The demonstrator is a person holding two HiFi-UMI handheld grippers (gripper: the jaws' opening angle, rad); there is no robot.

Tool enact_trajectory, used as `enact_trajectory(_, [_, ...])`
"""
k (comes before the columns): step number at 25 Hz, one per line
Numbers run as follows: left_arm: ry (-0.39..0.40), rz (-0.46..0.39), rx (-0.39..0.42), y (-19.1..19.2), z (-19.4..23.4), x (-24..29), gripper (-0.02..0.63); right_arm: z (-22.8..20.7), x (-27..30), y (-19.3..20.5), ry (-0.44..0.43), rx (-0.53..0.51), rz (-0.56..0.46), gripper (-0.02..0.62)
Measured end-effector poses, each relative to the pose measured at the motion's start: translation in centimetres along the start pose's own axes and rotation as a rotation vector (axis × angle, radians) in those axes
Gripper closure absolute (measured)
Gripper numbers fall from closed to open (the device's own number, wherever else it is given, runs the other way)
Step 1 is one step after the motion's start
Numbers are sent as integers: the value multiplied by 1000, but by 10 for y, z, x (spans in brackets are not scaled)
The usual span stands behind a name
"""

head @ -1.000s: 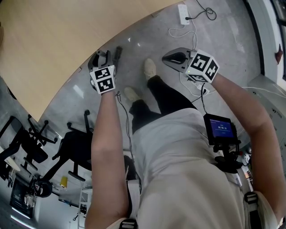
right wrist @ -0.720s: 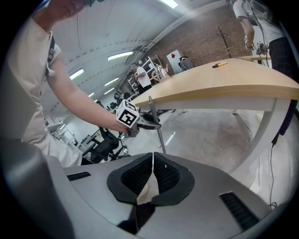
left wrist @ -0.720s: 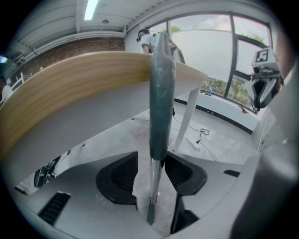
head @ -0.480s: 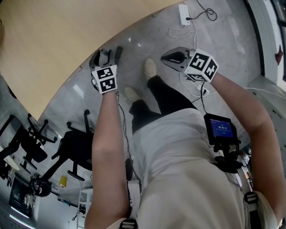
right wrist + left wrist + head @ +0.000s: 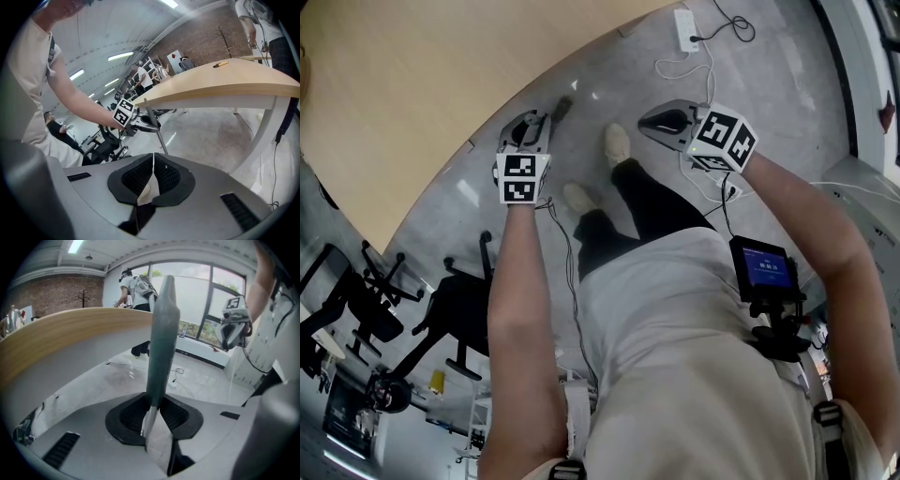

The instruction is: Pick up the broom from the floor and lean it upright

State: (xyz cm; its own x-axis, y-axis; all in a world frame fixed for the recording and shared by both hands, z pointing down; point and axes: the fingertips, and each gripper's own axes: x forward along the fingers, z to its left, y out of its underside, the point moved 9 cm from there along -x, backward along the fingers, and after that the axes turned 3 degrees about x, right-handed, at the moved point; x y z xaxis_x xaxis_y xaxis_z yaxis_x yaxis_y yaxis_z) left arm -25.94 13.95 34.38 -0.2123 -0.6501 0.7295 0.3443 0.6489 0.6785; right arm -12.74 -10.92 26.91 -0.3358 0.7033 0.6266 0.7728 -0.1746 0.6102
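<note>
The broom point(image 5: 159, 333), a thin silver metal pole with a grey-green plastic sleeve over its top end, is in the left gripper point(image 5: 152, 411). That gripper's black ribbed jaws have just been closing and now pinch the pole right below the sleeve. In the head view the gripper sits at 11 o'clock of the view's middle, and the sleeve's tip pokes out beyond it, between 1 and 2 o'clock. The right gripper point(image 5: 152, 161) is empty, its jaws pressed together, and hangs well apart at 1 o'clock.

By my reading the pick-up is done or nearly so, since the handle end is raised clear of the grey concrete floor point(image 5: 609, 75). I cannot tell whether the bristle head has left the floor, as no view shows it. The leaning is still to do. The pole touches no support, though a light wooden table point(image 5: 225, 84) with a curved edge stands near.

The long axis runs steeply. In the right gripper view the pole slants from 11 o'clock at its top to 5 o'clock at its lower end. That puts it close to upright, handle end up.
</note>
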Motion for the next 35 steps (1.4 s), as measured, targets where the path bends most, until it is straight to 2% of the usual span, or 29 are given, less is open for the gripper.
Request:
enact_trajectory(2, [47, 2, 44, -2, -2, 3, 520, 0, 1, 2, 0, 5, 1, 577])
enact_trajectory(3, [45, 5, 55, -3, -1, 5, 520, 1, 1, 3, -1, 6, 3, 577])
enact_trajectory(7, [-73, 21, 14, -7, 13, 13, 518, 2, 0, 7, -1, 9, 12, 577])
enact_trajectory(10, [-159, 57, 21, -5, 18, 17, 504, 2, -2, 9, 2, 11, 13, 577])
enact_trajectory(14, [-208, 57, 31, -4, 19, 15, 460, -3, -5, 9, 14, 17, 7, 577])
enact_trajectory(35, [-224, 10, 12, -19, 11, 17, 425, -6, -3, 5, 20, 22, 2, 577])
